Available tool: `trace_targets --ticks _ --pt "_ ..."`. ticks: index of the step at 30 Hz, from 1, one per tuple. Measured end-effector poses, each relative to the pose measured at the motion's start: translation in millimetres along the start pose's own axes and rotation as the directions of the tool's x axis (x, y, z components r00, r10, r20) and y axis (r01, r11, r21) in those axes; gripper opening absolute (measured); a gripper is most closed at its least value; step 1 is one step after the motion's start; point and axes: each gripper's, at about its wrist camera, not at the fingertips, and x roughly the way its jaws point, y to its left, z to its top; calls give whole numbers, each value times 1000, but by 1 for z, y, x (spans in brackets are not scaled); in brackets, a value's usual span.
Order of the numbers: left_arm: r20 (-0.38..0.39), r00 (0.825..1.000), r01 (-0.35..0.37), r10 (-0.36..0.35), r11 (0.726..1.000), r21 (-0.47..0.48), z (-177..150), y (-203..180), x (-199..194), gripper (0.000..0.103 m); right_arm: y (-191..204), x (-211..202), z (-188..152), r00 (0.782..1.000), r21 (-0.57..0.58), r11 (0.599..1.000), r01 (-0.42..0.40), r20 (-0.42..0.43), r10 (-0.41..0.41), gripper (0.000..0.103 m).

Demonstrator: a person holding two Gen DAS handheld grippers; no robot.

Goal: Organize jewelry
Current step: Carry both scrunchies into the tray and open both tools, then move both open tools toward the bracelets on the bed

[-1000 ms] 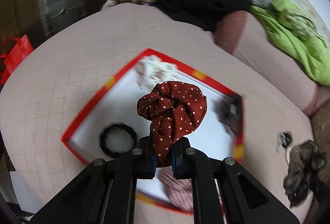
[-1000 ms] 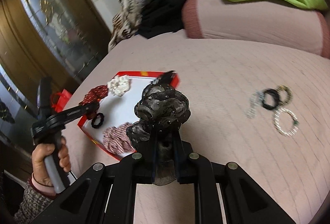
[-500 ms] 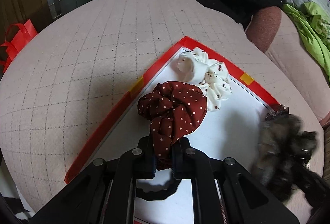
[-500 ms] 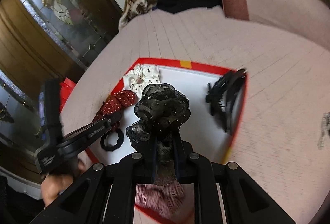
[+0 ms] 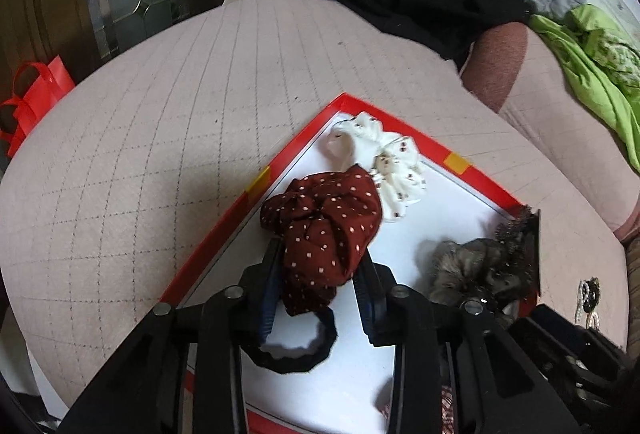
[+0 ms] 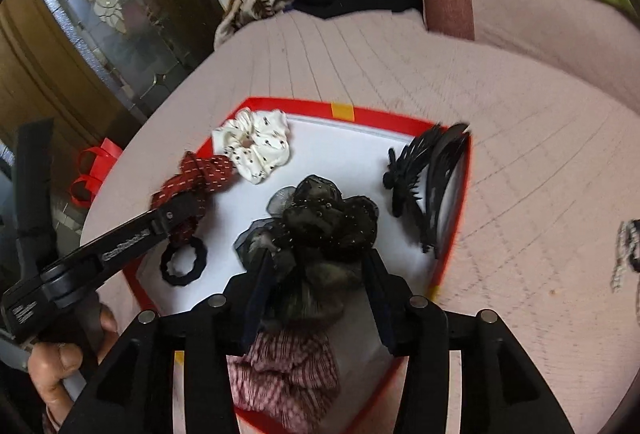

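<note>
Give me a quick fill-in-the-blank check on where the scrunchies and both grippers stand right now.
1. The dark red dotted scrunchie lies between the fingers of the ____ gripper.
2. The right gripper has its jaws ____ around the black sheer scrunchie.
3. The white scrunchie lies inside the ____-rimmed tray.

Missing words: left; open; red

A maroon polka-dot scrunchie [image 5: 326,230] lies crumpled in the red-rimmed white tray [image 5: 224,234], touching a white spotted scrunchie [image 5: 384,162]; a black sheer scrunchie [image 6: 320,230] lies mid-tray, beside a black claw clip [image 6: 428,182].
</note>
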Motion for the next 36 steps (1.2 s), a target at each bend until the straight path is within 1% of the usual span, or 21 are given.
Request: trace_targets --ticks 3,6,7,10,13,15,18,20,25,26,28,31,33,36 --pt "22 1000 11 -11 1000 11 -3 -3 -9 33 0 -21 -6 1000 -20 1000 12 26 -11 53" --pt "44 999 18 -19 1000 20 -5 -7 -18 35 -6 -43 -20 999 -28 999 18 48 -17 54" --pt "55 998 19 -20 999 26 -7 -9 -22 37 -10 -50 -26 998 -23 999 25 52 -23 54" --pt "81 997 15 -18 999 40 -13 -15 -30 37 -28 -71 -47 997 10 999 38 59 -39 54" --pt "91 996 12 -17 999 50 -19 -20 -35 37 -53 -92 -70 995 52 996 72 64 -75 54" --pt "102 995 6 -12 998 59 -26 -25 -42 37 -73 -108 -87 991 85 990 109 70 -115 54" --pt "142 990 17 -28 997 77 -35 -35 -58 38 -106 -131 -110 985 143 980 138 81 -151 54" --pt "173 984 31 -48 994 102 -45 -47 -72 38 -133 -149 -126 979 199 966 165 90 -185 54" --pt "208 975 45 -81 984 174 -76 -78 -99 40 -184 -181 -156 965 304 932 198 103 -239 54" --pt "207 975 47 -85 982 182 -81 -82 -101 44 -195 -188 -162 963 321 925 202 109 -248 54" --pt "191 976 64 -103 977 204 -94 -92 -107 46 -207 -195 -168 958 338 917 210 116 -262 54" --pt "148 980 93 -132 966 242 -110 -111 -111 46 -224 -202 -173 947 357 904 234 125 -295 54" --pt "111 982 119 -154 954 275 -119 -128 -112 46 -237 -203 -171 938 364 894 259 127 -323 54" --pt "56 982 156 -183 936 314 -126 -154 -108 46 -257 -200 -169 938 392 885 251 127 -322 54"
